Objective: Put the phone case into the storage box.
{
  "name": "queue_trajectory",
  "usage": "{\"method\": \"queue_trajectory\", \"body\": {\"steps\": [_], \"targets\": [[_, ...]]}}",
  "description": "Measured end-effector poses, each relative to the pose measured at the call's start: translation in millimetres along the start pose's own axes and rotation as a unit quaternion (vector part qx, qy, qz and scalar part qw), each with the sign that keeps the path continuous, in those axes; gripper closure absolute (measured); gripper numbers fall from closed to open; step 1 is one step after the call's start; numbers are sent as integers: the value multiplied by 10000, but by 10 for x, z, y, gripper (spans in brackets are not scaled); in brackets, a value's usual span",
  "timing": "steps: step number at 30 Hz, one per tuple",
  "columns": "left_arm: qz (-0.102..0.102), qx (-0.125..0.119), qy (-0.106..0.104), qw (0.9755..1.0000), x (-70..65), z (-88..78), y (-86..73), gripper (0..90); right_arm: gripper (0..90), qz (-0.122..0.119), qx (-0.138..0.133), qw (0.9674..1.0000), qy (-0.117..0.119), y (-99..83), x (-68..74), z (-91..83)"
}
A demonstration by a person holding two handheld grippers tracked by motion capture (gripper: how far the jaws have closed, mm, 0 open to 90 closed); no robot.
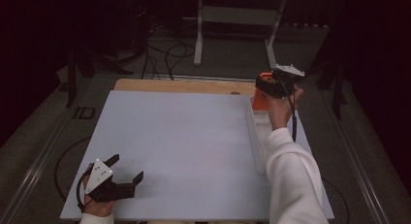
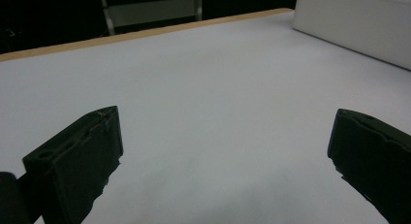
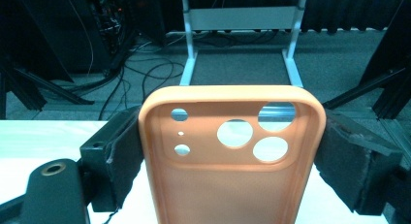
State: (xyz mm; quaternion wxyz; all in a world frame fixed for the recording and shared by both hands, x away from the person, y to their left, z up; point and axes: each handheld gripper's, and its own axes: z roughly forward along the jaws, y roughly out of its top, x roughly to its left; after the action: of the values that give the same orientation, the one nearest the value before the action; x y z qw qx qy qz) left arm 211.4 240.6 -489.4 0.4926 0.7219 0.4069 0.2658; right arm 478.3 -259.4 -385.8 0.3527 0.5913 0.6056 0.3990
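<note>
Orange phone case (image 3: 232, 161) sits clamped between the two black jaws of the right gripper (image 3: 231, 156), which press on its long edges; its open inner side faces the camera, with the round camera cut-outs near its upper end. In the high view the right gripper (image 1: 277, 83) is raised at the far right of the white table (image 1: 184, 141), and the case (image 1: 260, 95) hangs just above the far end of a white tray (image 1: 254, 136) that lies along the right side. The left gripper (image 1: 123, 173) rests near the front left corner of the table, its jaws spread wide and holding nothing; in the left gripper view, the left gripper (image 2: 225, 146) has bare table surface between its jaws.
</note>
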Motion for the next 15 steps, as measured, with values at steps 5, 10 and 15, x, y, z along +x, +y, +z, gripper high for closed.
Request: {"method": "queue_trajectory", "body": {"steps": [5, 10, 15], "targets": [[-4, -9, -1, 10000, 0, -2, 0, 0, 166, -12, 31, 10000, 4, -22, 7, 18], [-12, -15, -1, 10000, 2, -4, 0, 0, 166, -23, 78, 10000, -7, -51, 12, 42], [-6, -13, -4, 10000, 2, -3, -1, 0, 166, -41, 119, 9999, -13, -77, 7, 63]]}}
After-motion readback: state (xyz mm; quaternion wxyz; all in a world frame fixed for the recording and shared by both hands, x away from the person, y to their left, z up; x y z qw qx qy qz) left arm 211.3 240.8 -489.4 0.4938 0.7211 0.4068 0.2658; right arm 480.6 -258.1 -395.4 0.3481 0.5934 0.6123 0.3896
